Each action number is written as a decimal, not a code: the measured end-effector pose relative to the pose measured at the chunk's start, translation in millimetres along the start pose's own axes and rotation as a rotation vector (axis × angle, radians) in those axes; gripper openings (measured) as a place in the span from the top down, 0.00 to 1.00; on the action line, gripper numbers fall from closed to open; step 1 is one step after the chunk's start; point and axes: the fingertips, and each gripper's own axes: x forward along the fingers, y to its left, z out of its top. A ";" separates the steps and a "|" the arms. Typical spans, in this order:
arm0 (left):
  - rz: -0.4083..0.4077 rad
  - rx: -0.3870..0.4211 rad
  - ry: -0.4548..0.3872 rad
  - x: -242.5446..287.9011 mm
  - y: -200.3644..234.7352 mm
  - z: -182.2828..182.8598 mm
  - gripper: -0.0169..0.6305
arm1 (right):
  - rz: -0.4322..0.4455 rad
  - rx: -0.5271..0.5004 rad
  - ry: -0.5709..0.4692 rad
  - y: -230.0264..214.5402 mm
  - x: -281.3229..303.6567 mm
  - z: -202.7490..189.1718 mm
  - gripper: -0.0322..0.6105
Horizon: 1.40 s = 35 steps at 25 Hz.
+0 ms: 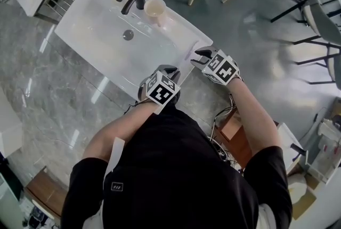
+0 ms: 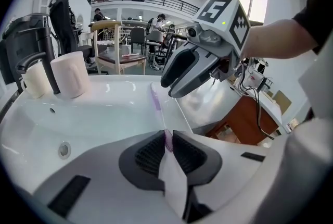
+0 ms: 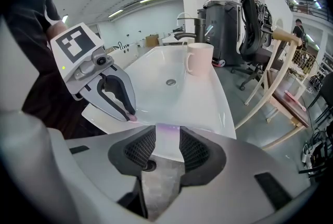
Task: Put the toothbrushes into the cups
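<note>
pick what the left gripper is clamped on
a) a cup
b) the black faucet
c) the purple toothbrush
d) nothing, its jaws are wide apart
c: in the left gripper view, the left gripper has its jaws pinched on the near end of the purple toothbrush.
</note>
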 end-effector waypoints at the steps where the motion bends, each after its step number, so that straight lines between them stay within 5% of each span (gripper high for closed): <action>1: -0.011 0.000 0.002 -2.1 0.4 -2.0 0.89 | -0.001 -0.004 0.001 0.1 -0.3 0.6 0.71; 10: -0.118 0.036 -0.022 -22.4 8.1 2.4 0.90 | 0.006 -0.024 0.011 0.6 1.7 11.5 0.71; 17: -0.225 0.193 0.031 -20.4 8.8 -4.6 0.90 | 0.042 -0.053 0.046 9.2 10.0 13.2 0.71; 24: -0.335 0.257 0.030 -17.5 15.6 -11.7 0.89 | 0.071 -0.065 0.095 14.2 17.2 5.5 0.71; 35: -0.378 0.344 0.041 -24.7 25.3 -18.4 0.89 | 0.086 -0.099 0.143 26.0 26.6 2.8 0.70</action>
